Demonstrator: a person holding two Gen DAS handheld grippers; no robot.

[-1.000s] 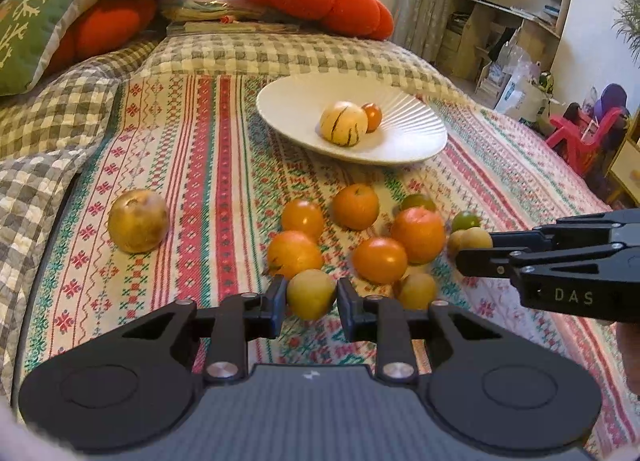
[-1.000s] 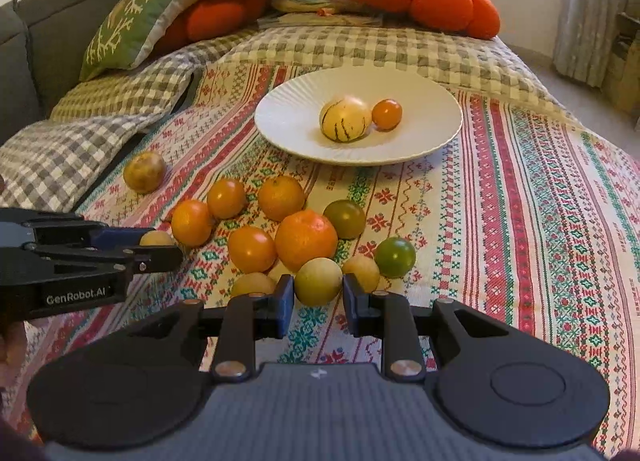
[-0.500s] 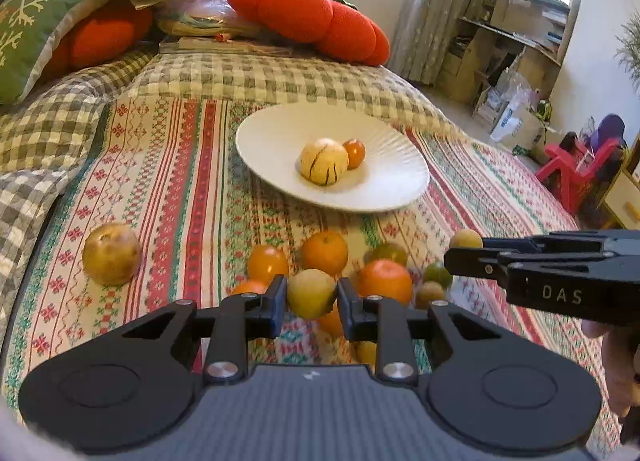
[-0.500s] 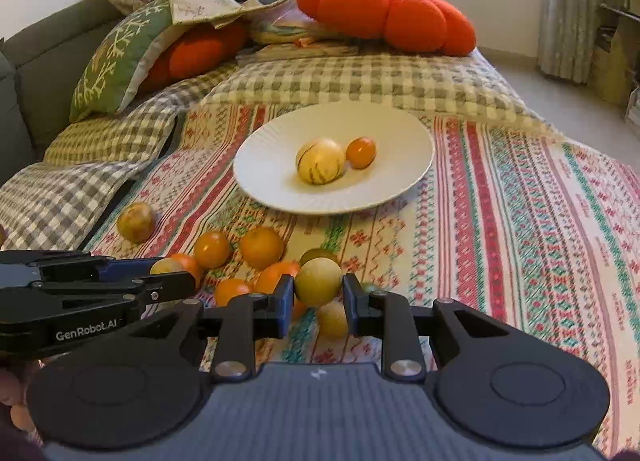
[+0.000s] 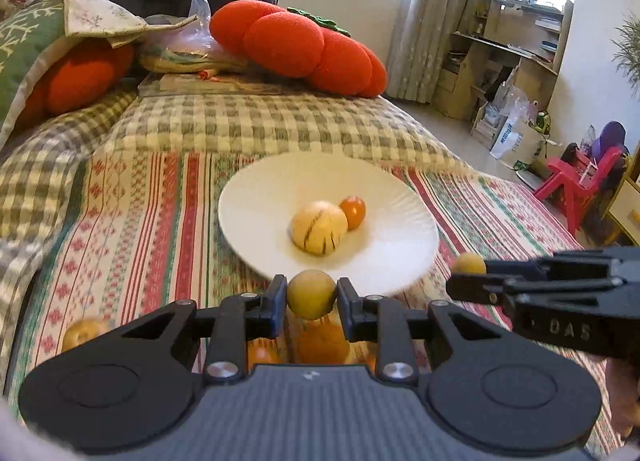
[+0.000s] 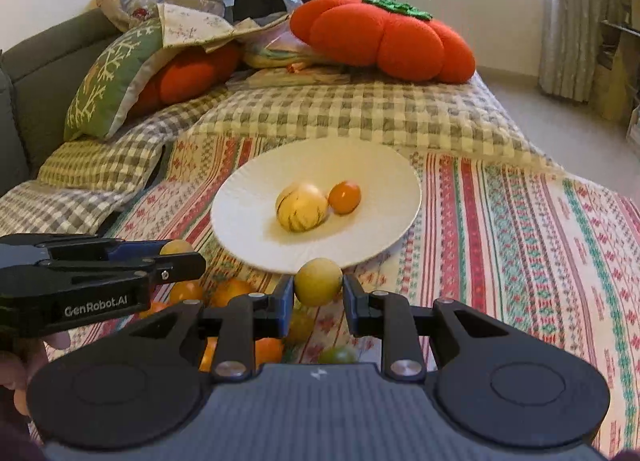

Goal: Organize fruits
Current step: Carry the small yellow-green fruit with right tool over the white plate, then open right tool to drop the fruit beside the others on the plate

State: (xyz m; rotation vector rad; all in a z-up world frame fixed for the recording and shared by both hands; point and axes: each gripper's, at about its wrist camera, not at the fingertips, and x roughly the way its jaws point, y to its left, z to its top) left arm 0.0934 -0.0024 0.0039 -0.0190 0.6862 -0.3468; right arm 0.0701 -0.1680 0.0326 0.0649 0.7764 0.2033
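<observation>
Grippers: left gripper [image 5: 311, 295] and right gripper [image 6: 318, 288] each clamp one yellow fruit, white plate [image 6: 256, 189] directly ahead, bed centre.

Right tool [image 6: 318, 295] clamped on yellow fruit [image 6: 318, 281], near white plate [image 6: 248, 197] holding striped melon [image 6: 301, 207], small orange [image 6: 344, 197].

The white plate [image 6: 384, 229] looked glazed and glossy, with fine ribbing at its rim. The striped cloth [image 6: 520, 241] under it was matt woven fabric. Both grippers wore matt black plastic with 2 shiny metal rivets [image 5: 220, 369] each. The orange cushion [image 6: 384, 45] seemed plush.
</observation>
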